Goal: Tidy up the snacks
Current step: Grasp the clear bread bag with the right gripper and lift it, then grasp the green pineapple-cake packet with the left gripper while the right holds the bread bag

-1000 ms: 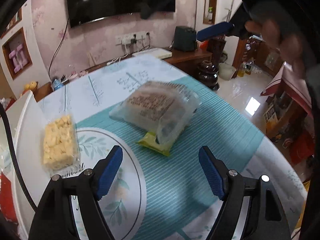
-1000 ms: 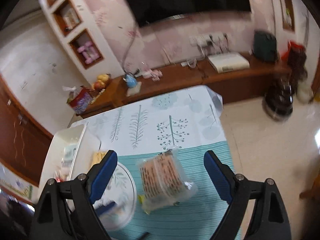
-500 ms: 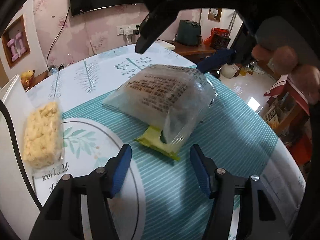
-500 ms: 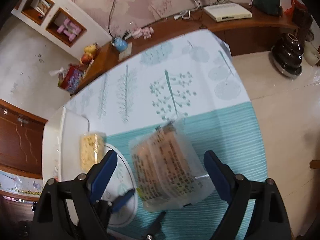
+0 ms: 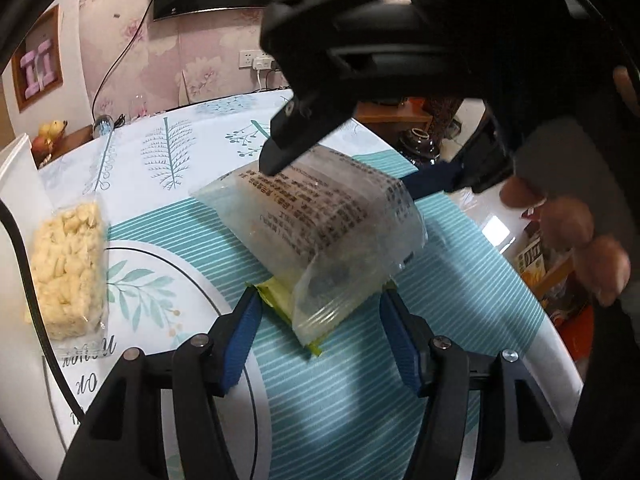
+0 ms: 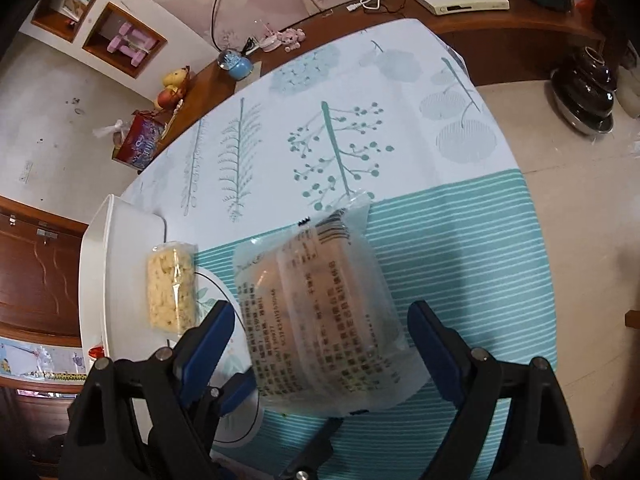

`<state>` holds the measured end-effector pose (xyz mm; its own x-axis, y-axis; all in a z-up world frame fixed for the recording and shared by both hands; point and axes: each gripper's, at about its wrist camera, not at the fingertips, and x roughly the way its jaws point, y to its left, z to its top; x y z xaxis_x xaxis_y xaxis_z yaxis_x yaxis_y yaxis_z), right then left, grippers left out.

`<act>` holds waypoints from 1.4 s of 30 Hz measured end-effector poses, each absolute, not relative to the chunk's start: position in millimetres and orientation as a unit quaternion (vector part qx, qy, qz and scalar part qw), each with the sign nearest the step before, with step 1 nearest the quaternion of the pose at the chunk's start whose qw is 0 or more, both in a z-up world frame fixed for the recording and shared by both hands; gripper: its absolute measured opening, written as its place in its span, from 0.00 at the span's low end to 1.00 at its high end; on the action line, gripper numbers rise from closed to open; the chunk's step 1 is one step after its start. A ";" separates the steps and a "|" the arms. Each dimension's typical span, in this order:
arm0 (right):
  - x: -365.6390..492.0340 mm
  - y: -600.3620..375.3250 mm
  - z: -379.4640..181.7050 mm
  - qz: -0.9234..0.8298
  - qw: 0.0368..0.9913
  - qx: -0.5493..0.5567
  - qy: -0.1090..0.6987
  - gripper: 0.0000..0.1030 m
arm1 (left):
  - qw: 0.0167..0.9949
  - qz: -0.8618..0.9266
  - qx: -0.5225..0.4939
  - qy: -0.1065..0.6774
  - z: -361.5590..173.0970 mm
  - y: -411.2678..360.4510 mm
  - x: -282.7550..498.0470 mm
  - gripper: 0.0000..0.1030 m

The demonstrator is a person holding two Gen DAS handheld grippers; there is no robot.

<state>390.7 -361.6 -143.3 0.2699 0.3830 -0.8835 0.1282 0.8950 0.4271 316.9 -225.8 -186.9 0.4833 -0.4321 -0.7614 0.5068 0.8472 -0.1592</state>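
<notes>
A clear bag of printed snack lies on the teal striped cloth, on top of a green packet. My left gripper is open, its blue pads flanking the bag's near end and the green packet without squeezing them. My right gripper is wide open and hangs over the bag from above. In the left wrist view its fingers straddle the bag's far part. A yellow puffed-snack packet rests at the left, against a white tray.
The table edge curves away on the right, with tiled floor and a black pot beyond. A wooden sideboard runs behind the table with a white box and cables. A person's hand holds the right gripper.
The left gripper's jaws narrowed, then it slid forward until its pads flank the bag's near end. The right gripper came down and tipped steeply over the bag.
</notes>
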 end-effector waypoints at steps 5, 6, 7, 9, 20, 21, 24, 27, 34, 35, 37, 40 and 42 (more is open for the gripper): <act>394.9 -359.2 -152.9 0.084 0.761 0.211 0.608 0.86 | 0.860 -0.272 0.042 0.429 -187.2 -226.6 319.7 0.58; 394.8 -359.5 -154.2 0.086 0.760 0.212 0.608 0.86 | 0.860 -0.273 0.042 0.429 -187.2 -226.9 320.0 0.59; 395.4 -359.1 -155.0 0.086 0.760 0.212 0.609 0.87 | 0.860 -0.273 0.043 0.429 -187.3 -227.3 320.1 0.59; 396.3 -357.4 -157.1 0.089 0.759 0.212 0.610 0.87 | 0.860 -0.272 0.044 0.429 -187.5 -228.2 320.4 0.60; 397.5 -345.4 -158.5 0.082 0.768 0.175 0.610 0.91 | 0.864 -0.257 0.053 0.430 -188.1 -240.9 319.3 0.66; 397.4 -342.8 -158.5 0.080 0.770 0.167 0.610 0.91 | 0.864 -0.256 0.051 0.430 -187.9 -241.8 319.2 0.67; 396.5 -336.8 -157.9 0.075 0.778 0.143 0.607 0.90 | 0.864 -0.253 0.044 0.432 -187.5 -244.4 319.7 0.69; 396.6 -334.0 -156.9 0.077 0.787 0.132 0.598 0.85 | 0.866 -0.249 0.044 0.432 -187.3 -246.9 320.0 0.71; 397.2 -339.6 -156.1 0.090 0.798 0.141 0.579 0.79 | 0.868 -0.231 0.039 0.437 -186.9 -254.4 321.7 0.72; 397.5 -340.4 -156.1 0.089 0.798 0.143 0.579 0.78 | 0.869 -0.230 0.039 0.437 -186.9 -255.6 321.6 0.72; 397.6 -345.0 -155.7 0.083 0.799 0.147 0.577 0.79 | 0.870 -0.227 0.039 0.437 -187.8 -256.6 322.8 0.72; 397.1 -356.1 -155.1 0.071 0.799 0.158 0.575 0.79 | 0.872 -0.217 0.036 0.438 -186.9 -260.1 326.5 0.72; 396.7 -364.9 -155.2 0.060 0.800 0.167 0.574 0.79 | 0.874 -0.209 0.036 0.438 -186.5 -262.7 328.2 0.72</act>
<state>396.7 -364.9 -155.2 0.3344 0.2885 -0.8972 0.0952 0.9368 0.3368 328.2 -262.7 -186.5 0.5294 -0.3343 -0.7797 0.3972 0.9098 -0.1204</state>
